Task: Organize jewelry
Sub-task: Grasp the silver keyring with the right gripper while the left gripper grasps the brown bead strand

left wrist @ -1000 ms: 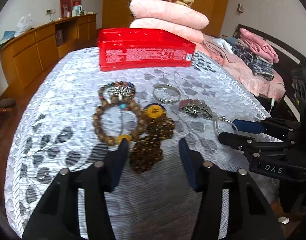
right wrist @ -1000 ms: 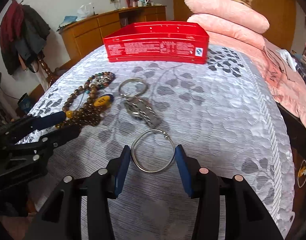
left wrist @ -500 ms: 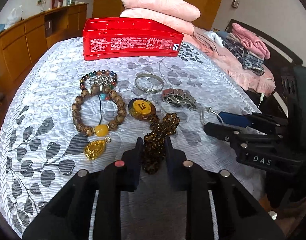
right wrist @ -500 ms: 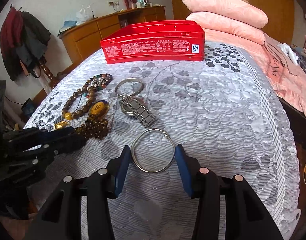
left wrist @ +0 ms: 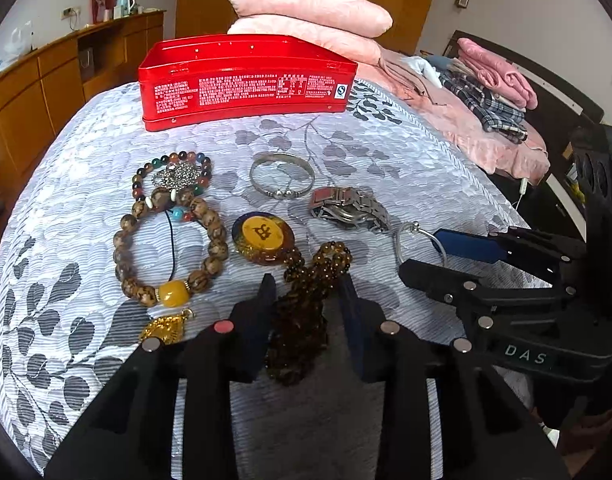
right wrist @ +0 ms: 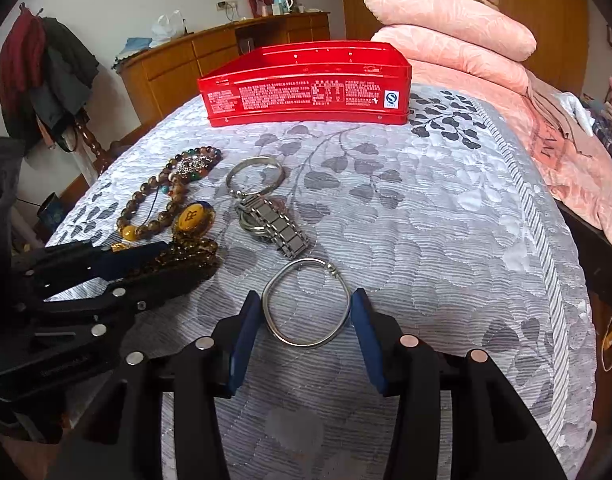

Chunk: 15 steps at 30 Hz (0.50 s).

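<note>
A dark brown bead necklace with an amber pendant lies on the grey leaf-pattern bedspread. My left gripper straddles the necklace; its jaws are opening, with the beads between them and a sliver of cloth showing beside the right pad. My right gripper is shut on a thin silver bangle that lies flat on the bed, a pad against each side. The open red tin stands at the far end.
A wooden bead bracelet, a multicoloured bracelet, a silver cuff, a metal watch and a gold pendant lie nearby. Pink pillows are stacked behind the tin, and a wooden sideboard stands to the left.
My left gripper came in over the brown necklace, narrowed its jaws tightly around the beads, then widened them a little. The right gripper and its bangle have not moved.
</note>
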Each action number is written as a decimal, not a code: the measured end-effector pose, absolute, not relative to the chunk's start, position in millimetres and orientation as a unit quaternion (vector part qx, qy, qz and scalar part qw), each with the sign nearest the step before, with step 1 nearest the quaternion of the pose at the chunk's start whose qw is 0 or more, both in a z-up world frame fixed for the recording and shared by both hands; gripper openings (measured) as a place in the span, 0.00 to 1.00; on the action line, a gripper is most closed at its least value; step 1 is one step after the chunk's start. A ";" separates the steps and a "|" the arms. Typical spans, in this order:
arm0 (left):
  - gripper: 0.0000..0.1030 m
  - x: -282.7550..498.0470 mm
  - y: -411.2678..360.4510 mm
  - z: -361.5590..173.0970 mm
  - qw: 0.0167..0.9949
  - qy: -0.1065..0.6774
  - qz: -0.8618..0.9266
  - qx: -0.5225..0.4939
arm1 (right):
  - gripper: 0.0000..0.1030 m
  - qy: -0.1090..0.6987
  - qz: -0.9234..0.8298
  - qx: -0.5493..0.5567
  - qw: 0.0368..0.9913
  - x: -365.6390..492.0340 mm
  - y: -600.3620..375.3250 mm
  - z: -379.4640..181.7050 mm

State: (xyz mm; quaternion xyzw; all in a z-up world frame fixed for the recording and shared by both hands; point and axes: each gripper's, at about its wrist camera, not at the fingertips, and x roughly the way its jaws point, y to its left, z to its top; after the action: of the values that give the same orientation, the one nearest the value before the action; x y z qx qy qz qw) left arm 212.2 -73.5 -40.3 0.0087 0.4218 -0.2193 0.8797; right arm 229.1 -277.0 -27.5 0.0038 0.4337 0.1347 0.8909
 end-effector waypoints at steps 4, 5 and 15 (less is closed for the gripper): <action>0.19 211.2 -68.1 -41.3 0.880 0.421 -0.220 -0.010 | 0.45 0.432 0.133 -0.001 0.892 228.2 -276.2 -27.7; 0.19 210.8 -66.7 -41.1 0.880 0.421 -0.220 -0.014 | 0.45 0.432 0.133 -0.001 0.892 227.7 -276.2 -27.7; 0.18 201.3 -52.4 -29.1 0.885 0.404 -0.224 -0.051 | 0.44 0.420 0.132 0.005 0.898 219.5 -282.3 -12.0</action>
State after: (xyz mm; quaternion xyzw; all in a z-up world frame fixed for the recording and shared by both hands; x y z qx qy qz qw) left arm 201.3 -52.4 -29.1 -0.0506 0.4042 -0.2243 0.8853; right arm 219.5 -282.3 -12.0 0.0054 0.4204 0.1320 0.8977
